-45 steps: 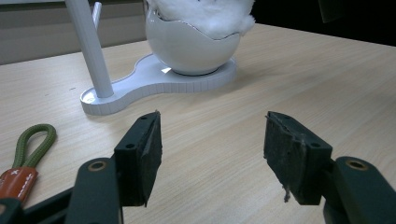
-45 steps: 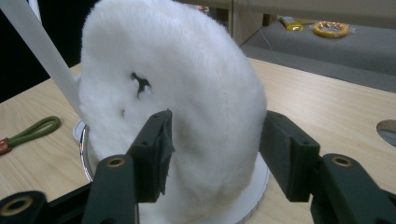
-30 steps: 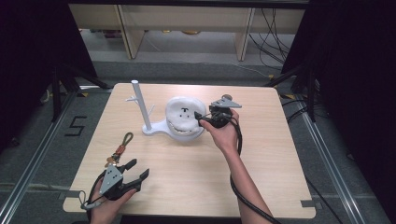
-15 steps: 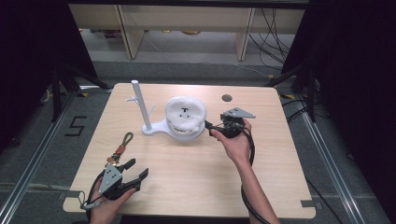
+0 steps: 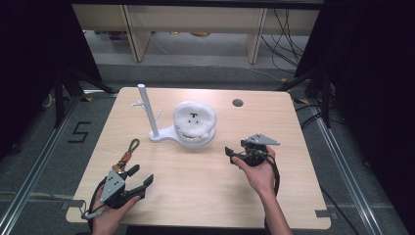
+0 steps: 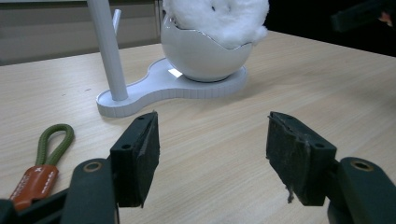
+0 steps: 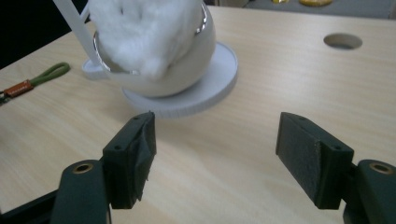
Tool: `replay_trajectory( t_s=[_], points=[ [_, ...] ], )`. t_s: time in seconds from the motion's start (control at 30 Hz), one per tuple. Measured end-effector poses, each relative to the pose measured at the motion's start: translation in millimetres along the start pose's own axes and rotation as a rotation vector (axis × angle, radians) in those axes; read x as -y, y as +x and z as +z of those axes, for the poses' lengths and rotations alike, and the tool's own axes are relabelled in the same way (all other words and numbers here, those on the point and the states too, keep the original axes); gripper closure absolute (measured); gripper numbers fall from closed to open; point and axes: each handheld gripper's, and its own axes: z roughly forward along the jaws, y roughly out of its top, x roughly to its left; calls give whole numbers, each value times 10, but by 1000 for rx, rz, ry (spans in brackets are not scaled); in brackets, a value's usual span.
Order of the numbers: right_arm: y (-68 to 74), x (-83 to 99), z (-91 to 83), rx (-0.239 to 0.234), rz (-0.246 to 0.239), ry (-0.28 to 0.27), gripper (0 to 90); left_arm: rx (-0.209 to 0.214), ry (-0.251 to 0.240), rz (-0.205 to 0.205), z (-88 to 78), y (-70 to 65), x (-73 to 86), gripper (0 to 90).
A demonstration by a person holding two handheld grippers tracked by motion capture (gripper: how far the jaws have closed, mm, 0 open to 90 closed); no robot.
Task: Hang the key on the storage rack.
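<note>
The right tool (image 5: pixel 234 152) has drawn back from the fluffy toy (image 5: pixel 195 117) in its bowl (image 5: pixel 195 138), jaws apart and empty. That placing looks finished. The left tool (image 5: pixel 139 182) waits open beside the strap (image 5: pixel 128 151).

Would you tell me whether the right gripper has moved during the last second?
Yes. The right gripper has drawn back from the white egg-shaped bowl toward the person's edge of the table, jaws open.

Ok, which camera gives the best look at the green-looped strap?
The high view: the strap lies whole on the table beside the left gripper. The left gripper view cuts it at the frame edge; the right gripper view shows it small and distant.
</note>
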Motion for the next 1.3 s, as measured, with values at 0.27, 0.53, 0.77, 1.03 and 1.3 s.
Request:
replay_trajectory(
  t_s=[0.27,0.53,0.77,1.03,1.3],
  points=[
    [-102,242,-166,13,-15,44,317,-31,125,-38,-8,181,-232,347],
    [-172,313,-365,49,3,93,328,-15,270,8,72,437,-425,338],
    [-173,321,-496,58,-6,184,354,-23,400,-28,166,562,-479,355],
    [-157,342,-516,39,21,313,374,-79,560,-41,249,792,-566,390],
    [-151,365,-540,65,47,365,399,-115,719,-89,391,1089,-551,446]
  ],
)
